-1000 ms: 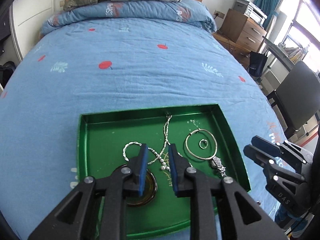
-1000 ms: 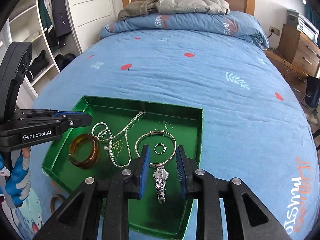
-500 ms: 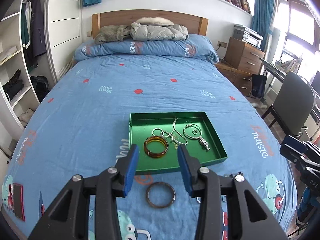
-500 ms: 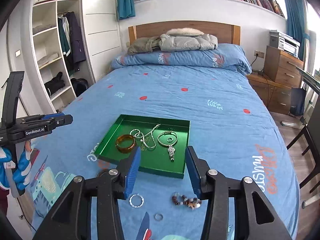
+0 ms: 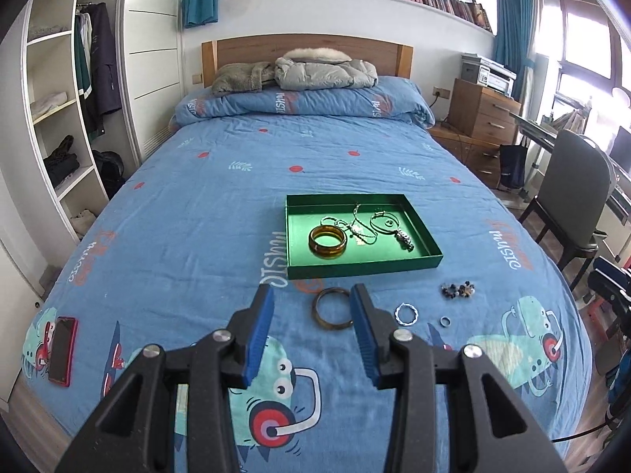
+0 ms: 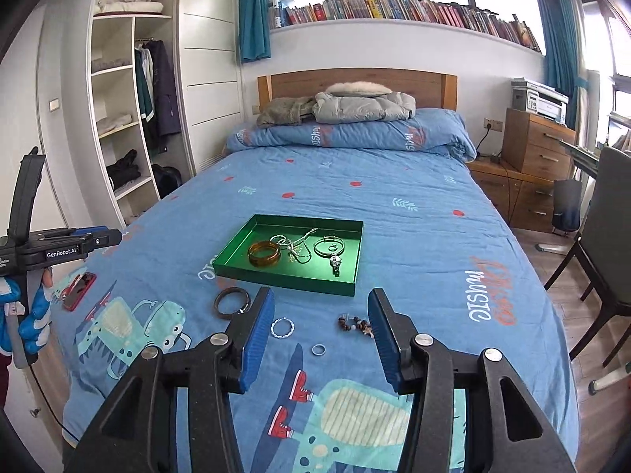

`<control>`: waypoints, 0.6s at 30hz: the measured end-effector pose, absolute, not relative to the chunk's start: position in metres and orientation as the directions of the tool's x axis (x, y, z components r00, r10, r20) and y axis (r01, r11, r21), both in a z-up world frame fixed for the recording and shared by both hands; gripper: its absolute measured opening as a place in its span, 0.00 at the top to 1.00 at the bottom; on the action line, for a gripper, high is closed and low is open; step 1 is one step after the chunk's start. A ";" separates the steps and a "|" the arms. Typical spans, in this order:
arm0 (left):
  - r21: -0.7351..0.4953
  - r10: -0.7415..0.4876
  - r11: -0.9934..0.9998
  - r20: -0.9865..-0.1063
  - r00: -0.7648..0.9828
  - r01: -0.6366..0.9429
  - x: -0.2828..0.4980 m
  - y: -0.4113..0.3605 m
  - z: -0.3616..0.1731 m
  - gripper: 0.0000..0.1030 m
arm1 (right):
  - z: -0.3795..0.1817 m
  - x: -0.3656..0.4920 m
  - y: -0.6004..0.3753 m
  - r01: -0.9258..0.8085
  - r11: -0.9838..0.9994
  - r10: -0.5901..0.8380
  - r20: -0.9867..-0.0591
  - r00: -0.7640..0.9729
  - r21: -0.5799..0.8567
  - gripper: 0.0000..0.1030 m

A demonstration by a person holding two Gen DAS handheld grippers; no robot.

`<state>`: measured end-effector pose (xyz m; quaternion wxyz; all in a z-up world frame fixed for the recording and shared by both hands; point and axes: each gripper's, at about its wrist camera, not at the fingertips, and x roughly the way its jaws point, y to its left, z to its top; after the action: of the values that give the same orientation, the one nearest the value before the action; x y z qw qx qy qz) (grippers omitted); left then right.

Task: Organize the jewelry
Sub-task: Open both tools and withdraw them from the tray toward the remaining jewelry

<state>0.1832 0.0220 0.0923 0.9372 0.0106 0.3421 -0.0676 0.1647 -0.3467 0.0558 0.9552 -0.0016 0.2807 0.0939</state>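
A green tray [image 5: 294, 250] [image 6: 234, 246] lies on the blue bedspread and holds an amber bangle [image 5: 327, 241] [image 6: 264, 254], silver chains [image 5: 357, 225], a silver hoop [image 6: 328, 245] and a watch [image 5: 404, 237]. In front of the tray lie a dark bangle [image 5: 332, 313] [image 6: 232, 302], a silver twisted ring [image 5: 406, 313] [image 6: 282, 328], a small band ring [image 5: 445, 320] [image 6: 318, 350] and a bead bracelet [image 5: 457, 289] [image 6: 355, 325]. My left gripper [image 5: 311, 329] is open and empty above the near bed edge. My right gripper [image 6: 320, 337] is open and empty.
A red phone [image 5: 62, 350] [image 6: 80, 285] lies at the bed's left front. A wardrobe [image 6: 130, 118] stands left. A chair [image 5: 572, 197] and wooden drawers [image 5: 483, 118] stand right. Pillows and jackets [image 5: 315, 69] lie at the headboard.
Both grippers have pulled back and up from the tray to the foot of the bed and opened wider. The loose jewelry in front of the tray has come into view.
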 end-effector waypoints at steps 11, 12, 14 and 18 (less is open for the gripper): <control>-0.040 -0.134 0.989 -0.626 0.768 0.139 0.145 0.021 0.081 0.63 | 0.046 0.140 -0.370 -0.176 0.983 0.175 -0.515 0.839 0.048 0.53; -0.049 -0.142 0.988 -0.629 0.765 0.143 0.145 0.020 0.078 0.63 | 0.043 0.140 -0.373 -0.181 0.982 0.181 -0.517 0.837 0.052 0.53; -0.060 -0.154 0.987 -0.636 0.756 0.151 0.147 0.018 0.069 0.63 | 0.038 0.143 -0.375 -0.185 0.981 0.186 -0.519 0.834 0.054 0.55; -0.042 -0.149 0.986 -0.660 0.736 0.162 0.156 0.015 0.047 0.63 | 0.026 0.145 -0.382 -0.191 0.979 0.197 -0.518 0.832 0.066 0.57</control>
<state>0.1561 0.0147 0.0467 0.9316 0.0093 0.3535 -0.0836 0.1452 -0.3819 0.0264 0.9571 0.0058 0.2714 0.1015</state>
